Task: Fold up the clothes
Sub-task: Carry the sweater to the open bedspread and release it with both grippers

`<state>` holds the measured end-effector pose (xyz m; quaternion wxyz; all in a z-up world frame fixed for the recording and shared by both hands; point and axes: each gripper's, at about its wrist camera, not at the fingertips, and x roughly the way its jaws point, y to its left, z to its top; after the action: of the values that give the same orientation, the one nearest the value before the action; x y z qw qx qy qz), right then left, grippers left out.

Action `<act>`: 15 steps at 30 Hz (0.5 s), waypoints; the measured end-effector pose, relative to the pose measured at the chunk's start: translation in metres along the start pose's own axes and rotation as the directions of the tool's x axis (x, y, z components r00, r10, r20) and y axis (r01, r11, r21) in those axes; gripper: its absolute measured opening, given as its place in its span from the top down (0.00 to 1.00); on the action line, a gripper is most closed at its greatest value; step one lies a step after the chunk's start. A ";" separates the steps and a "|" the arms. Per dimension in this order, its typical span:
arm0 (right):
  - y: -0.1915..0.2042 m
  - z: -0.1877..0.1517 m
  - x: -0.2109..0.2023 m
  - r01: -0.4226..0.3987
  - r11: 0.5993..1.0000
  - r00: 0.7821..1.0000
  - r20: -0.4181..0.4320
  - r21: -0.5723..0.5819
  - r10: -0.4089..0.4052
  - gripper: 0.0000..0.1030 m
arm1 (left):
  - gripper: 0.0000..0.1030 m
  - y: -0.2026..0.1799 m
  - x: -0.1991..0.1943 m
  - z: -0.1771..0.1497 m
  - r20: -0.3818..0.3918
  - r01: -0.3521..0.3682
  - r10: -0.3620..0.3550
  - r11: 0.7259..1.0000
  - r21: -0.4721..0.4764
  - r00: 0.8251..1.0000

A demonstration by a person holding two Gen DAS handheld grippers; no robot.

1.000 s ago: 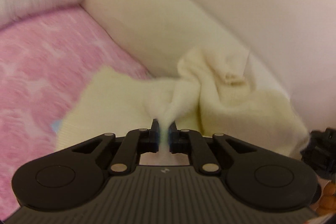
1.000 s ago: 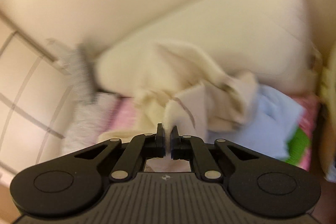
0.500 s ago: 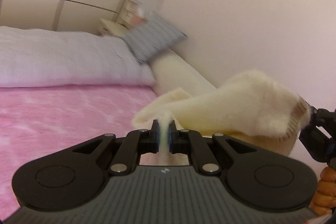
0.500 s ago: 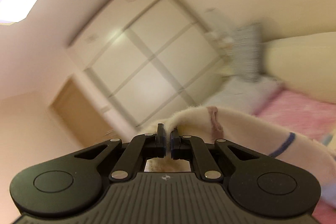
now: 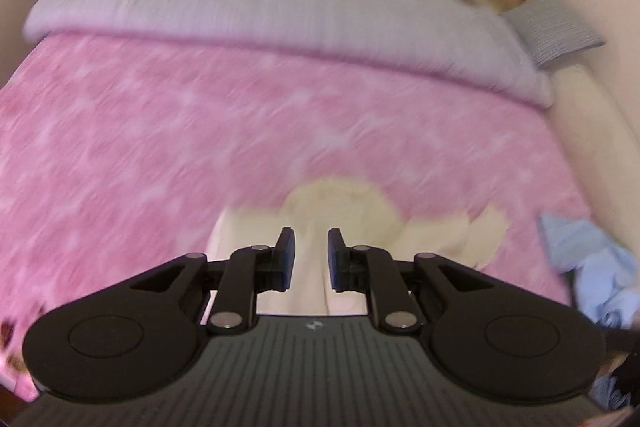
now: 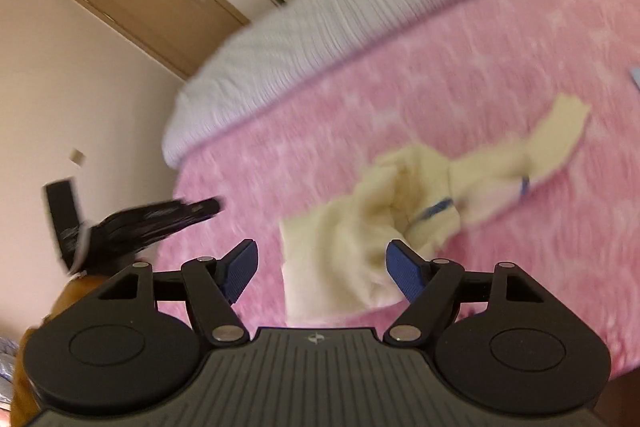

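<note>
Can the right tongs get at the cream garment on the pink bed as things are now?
Probably yes. The right tongs are open and empty, and the cream garment lies loose on the pink bedcover right ahead of them, with nothing in between. The picture is blurred, so the exact gap is unclear.

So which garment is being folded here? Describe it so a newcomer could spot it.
Start from the pink bedspread below the grey duvet. The cream garment lies crumpled on the pink, just ahead of both open grippers. It is fuzzy with thin blue stripes, unlike the light blue clothing near the bed's edge.
</note>
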<state>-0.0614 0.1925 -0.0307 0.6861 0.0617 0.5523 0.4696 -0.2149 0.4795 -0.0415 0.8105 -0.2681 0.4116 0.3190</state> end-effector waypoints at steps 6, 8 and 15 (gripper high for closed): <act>-0.003 -0.031 0.011 0.130 0.990 0.989 -0.068 -0.052 -0.134 0.27 | 0.81 0.031 -0.034 -0.097 -0.085 -0.001 -0.006 0.997 -0.074 0.996; -0.011 -0.040 0.019 0.157 0.984 0.983 -0.079 -0.089 -0.164 0.27 | 0.80 0.026 -0.039 -0.118 -0.098 0.001 -0.010 0.996 -0.085 0.995; -0.029 -0.073 0.025 0.201 0.958 0.967 -0.113 -0.207 -0.227 0.28 | 0.70 -0.018 -0.064 -0.167 -0.109 -0.086 0.080 0.995 -0.050 0.991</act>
<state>-0.1056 0.1623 -0.0935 0.6965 -0.0978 0.5527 0.4470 -0.3138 0.3326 -0.0716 0.7658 -0.2894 0.4563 0.3488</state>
